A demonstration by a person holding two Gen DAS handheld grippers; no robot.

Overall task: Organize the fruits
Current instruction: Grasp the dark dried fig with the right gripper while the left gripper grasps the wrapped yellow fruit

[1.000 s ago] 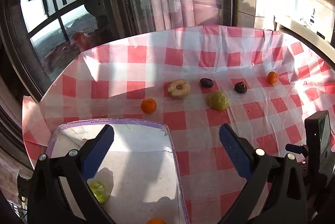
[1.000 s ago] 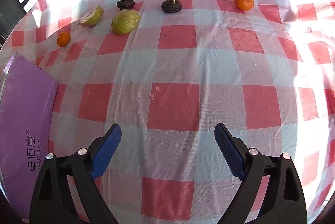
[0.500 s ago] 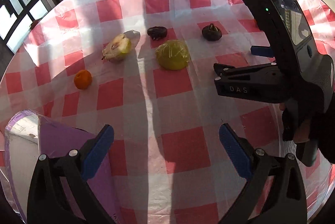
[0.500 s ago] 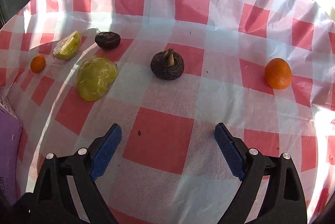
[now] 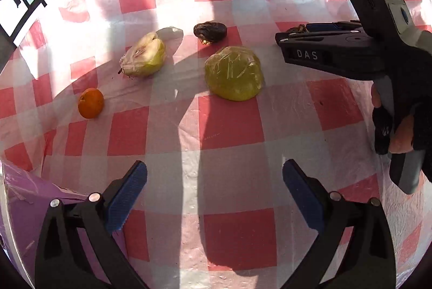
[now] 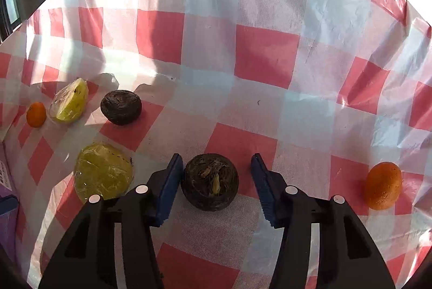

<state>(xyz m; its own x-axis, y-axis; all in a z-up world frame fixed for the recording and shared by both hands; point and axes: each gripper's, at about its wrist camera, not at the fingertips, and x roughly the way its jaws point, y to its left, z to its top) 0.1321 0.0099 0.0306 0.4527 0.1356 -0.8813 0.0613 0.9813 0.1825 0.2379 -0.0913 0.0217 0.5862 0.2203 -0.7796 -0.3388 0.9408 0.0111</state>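
Note:
Fruits lie on a red-and-white checked cloth. My right gripper (image 6: 217, 181) is open, its jaws on either side of a dark round water chestnut (image 6: 209, 182); the left pad is close to it, the right pad apart. A second dark chestnut (image 6: 121, 107), a wrapped yellow-green fruit (image 6: 103, 173), a cut pear half (image 6: 70, 105), a small orange (image 6: 36, 114) and a larger orange (image 6: 383, 185) lie around. My left gripper (image 5: 214, 194) is open and empty, above the cloth, short of the wrapped fruit (image 5: 233, 73), pear half (image 5: 143, 56) and small orange (image 5: 91, 103).
A purple box (image 5: 19, 210) stands at the lower left of the left wrist view, and its edge shows in the right wrist view (image 6: 6, 216). The right gripper's body and the gloved hand (image 5: 399, 132) fill the right side of the left wrist view.
My right gripper has moved forward and down until its jaws straddle the water chestnut. My left gripper has moved forward, away from the purple box, closer to the fruits.

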